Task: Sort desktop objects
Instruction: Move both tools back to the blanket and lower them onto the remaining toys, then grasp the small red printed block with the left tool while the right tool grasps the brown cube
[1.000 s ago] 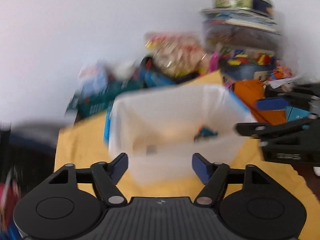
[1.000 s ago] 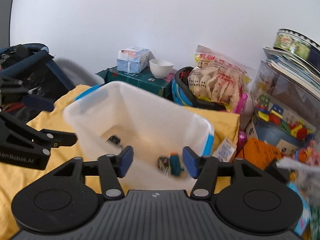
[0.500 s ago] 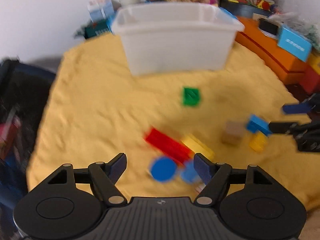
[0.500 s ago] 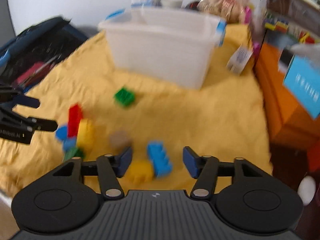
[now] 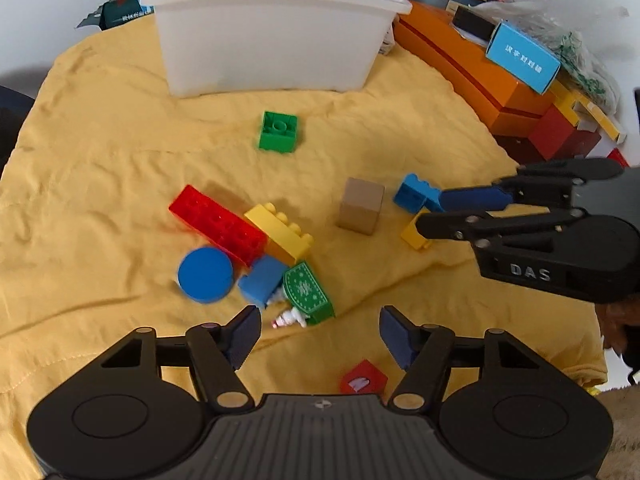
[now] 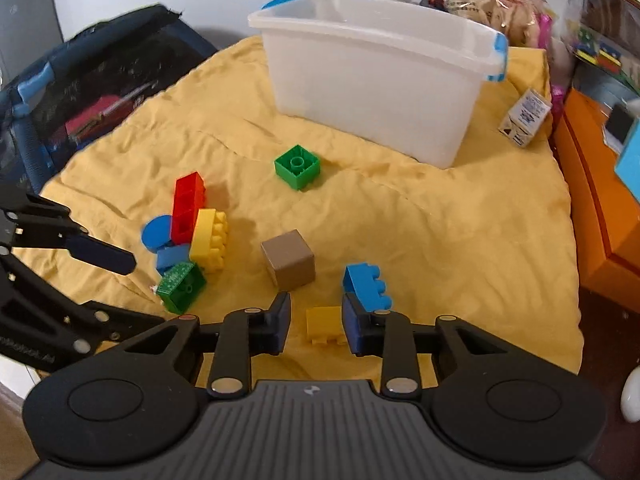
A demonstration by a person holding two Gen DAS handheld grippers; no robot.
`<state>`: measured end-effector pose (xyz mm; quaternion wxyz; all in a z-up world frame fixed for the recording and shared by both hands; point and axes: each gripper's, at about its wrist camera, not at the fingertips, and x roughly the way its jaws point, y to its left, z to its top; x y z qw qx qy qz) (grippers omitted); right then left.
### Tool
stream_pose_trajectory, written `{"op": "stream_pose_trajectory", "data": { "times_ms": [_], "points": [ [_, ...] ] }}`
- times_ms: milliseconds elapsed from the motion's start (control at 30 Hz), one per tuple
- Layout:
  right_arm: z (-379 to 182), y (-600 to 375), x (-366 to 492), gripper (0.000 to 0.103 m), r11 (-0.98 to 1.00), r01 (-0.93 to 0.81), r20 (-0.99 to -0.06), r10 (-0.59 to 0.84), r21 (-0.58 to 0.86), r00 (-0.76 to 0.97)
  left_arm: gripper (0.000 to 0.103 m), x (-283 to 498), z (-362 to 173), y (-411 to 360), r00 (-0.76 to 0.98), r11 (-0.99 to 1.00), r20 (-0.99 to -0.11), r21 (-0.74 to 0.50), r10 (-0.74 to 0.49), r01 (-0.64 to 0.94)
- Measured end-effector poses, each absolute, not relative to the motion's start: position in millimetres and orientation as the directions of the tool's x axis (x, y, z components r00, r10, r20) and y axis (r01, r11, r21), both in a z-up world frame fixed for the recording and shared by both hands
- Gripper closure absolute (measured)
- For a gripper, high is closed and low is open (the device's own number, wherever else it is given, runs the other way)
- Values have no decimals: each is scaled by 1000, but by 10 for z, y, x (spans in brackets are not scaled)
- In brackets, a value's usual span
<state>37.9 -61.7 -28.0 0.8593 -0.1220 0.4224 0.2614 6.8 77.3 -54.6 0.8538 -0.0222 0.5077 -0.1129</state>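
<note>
Toy blocks lie on a yellow cloth (image 5: pixel 100 160) in front of a white bin (image 5: pixel 264 40). My left gripper (image 5: pixel 320 330) is open and empty, just short of a green patterned block (image 5: pixel 308 292), a blue block (image 5: pixel 262 282), a blue disc (image 5: pixel 205 274), a red brick (image 5: pixel 218 224) and a yellow brick (image 5: pixel 280 230). My right gripper (image 6: pixel 316 326) is open with a small yellow brick (image 6: pixel 325 325) between its fingers, not clamped. A blue brick (image 6: pixel 367 286), a brown cube (image 6: pixel 289 258) and a green brick (image 6: pixel 297 166) lie beyond.
A small red block (image 5: pixel 363 378) lies under my left gripper. Orange boxes (image 5: pixel 468 64) and a blue carton (image 5: pixel 522 56) line the right side. A dark blue bag (image 6: pixel 80 88) is at the left. A small carton (image 6: pixel 524 118) sits beside the bin.
Both grippers have swung down and back from over the bin to the blocks on the cloth. The right gripper now straddles the small yellow brick.
</note>
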Motion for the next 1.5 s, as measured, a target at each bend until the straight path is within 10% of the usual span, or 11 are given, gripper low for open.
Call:
{"op": "stream_pose_trajectory", "data": {
  "times_ms": [267, 667, 967, 1100, 1500],
  "points": [
    [-335, -623, 360, 68, 818, -572, -806, 375, 55, 458, 35, -217, -475, 801, 400, 933, -859, -210, -319, 292],
    [-345, -471, 427, 59, 800, -599, -796, 378, 24, 473, 73, -94, -814, 683, 338, 904, -863, -259, -375, 341],
    [-504, -248, 697, 49, 757, -653, -791, 401, 3, 463, 73, -176, -702, 708, 368, 909, -860, -223, -354, 353],
    [-633, -234, 730, 67, 744, -668, -820, 390, 14, 418, 73, -114, -513, 794, 425, 918, -839, -200, -341, 341],
    [-9, -463, 710, 68, 799, -601, -765, 373, -22, 524, 73, 441, 241, 911, 654, 947, -710, -58, -262, 315]
  ]
}}
